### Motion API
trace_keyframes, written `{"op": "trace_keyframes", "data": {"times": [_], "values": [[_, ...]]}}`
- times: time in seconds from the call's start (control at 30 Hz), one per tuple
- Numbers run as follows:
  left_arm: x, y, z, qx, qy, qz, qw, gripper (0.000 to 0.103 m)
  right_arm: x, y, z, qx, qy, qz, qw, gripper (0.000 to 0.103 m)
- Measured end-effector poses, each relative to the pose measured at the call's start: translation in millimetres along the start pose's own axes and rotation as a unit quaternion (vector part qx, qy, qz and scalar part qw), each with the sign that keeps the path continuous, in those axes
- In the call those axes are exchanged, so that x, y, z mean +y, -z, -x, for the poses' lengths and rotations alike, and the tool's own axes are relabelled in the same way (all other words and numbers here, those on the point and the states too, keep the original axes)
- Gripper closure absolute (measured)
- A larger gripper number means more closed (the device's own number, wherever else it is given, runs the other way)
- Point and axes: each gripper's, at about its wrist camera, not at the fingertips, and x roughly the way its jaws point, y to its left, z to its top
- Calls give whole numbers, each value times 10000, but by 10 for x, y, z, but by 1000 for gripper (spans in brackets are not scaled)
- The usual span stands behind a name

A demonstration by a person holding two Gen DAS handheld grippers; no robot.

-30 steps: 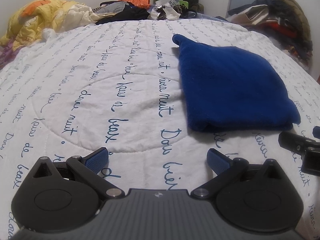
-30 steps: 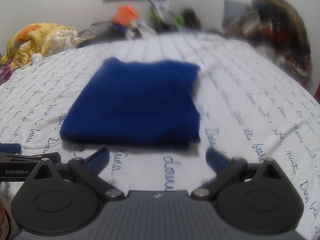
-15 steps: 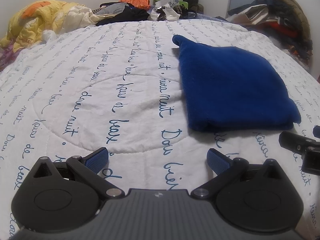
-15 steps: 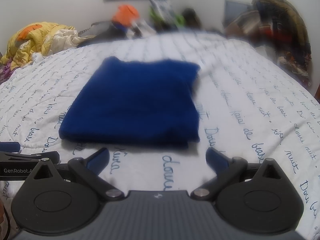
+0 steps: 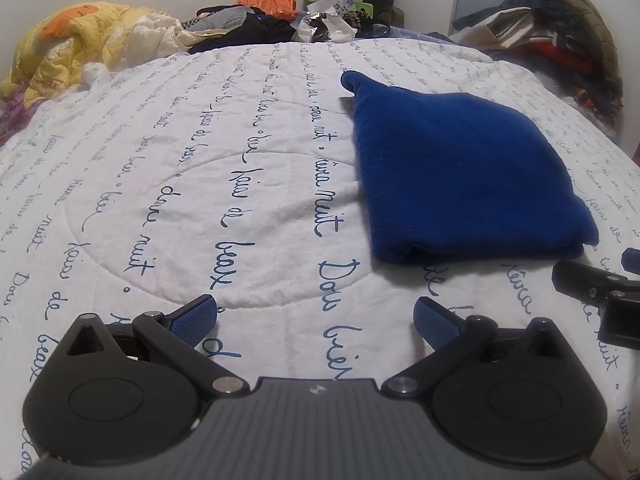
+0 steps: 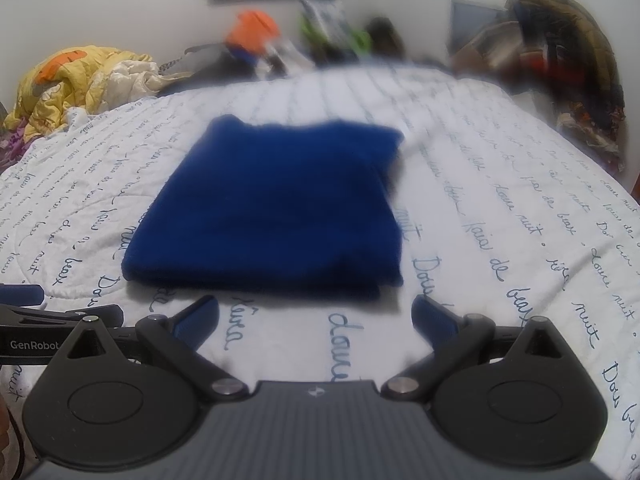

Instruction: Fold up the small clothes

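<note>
Blue cloth (image 6: 272, 208): folded flat, in the middle of the bed (image 5: 200, 184).
Left hand-held gripper (image 5: 315, 316): wide open, holds nothing, near the bed's front edge.
Right hand-held gripper (image 6: 315, 316): wide open, holds nothing, just in front of the cloth.
Far edge: piled clothes (image 5: 256, 20).

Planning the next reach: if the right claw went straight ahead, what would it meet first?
Probably the near edge of the folded blue garment, after a strip of bare white quilt; the right claw is open.
</note>
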Motion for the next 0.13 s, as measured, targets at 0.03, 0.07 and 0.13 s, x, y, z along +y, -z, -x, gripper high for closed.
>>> {"op": "trace_keyframes", "data": {"times": [0.03,0.07,0.13], "values": [[-9,2,8,-31,-32,-30,10000,0,1,-2,-2,3,-15,-9,10000,0],[-17,4,16,-78,-71,-66,9999,0,0,-4,-4,8,-33,-19,10000,0],[-22,-3,41,-174,-120,-144,9997,0,-6,-10,-12,13,-73,-35,10000,0]]}}
